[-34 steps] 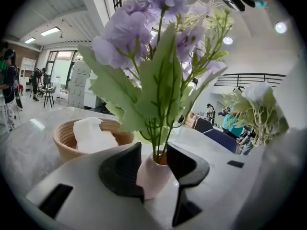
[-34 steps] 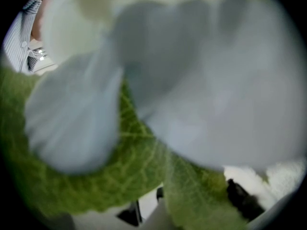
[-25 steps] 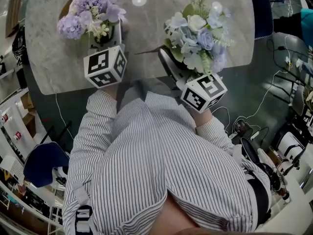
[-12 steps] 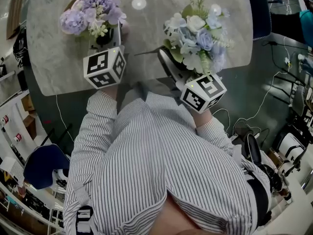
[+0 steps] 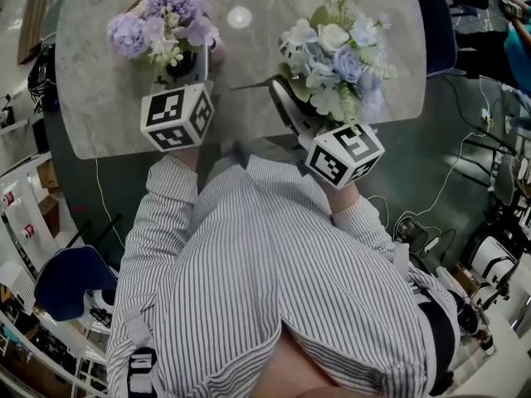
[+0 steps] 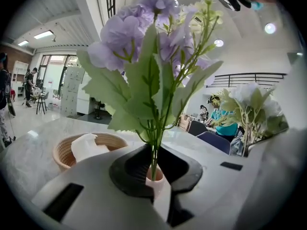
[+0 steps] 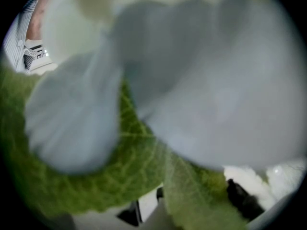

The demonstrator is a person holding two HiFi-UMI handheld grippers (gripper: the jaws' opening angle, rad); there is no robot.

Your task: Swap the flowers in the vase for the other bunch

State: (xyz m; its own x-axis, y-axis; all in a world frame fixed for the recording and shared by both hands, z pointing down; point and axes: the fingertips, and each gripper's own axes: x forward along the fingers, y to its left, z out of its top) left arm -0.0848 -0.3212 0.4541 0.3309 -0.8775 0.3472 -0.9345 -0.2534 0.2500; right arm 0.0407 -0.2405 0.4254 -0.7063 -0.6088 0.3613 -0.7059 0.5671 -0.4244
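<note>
Your left gripper (image 6: 153,166) has just been closing and now pinches the stems of the purple bunch (image 6: 144,47) just above the pink vase (image 6: 154,178), low centre of its view. Draw straight up along the stems (a sideways tug could tip the vase). Your right gripper (image 5: 290,98) grips the blue-and-white bunch (image 5: 336,56), upper right of the head view; hold it clear of the lift.
</note>
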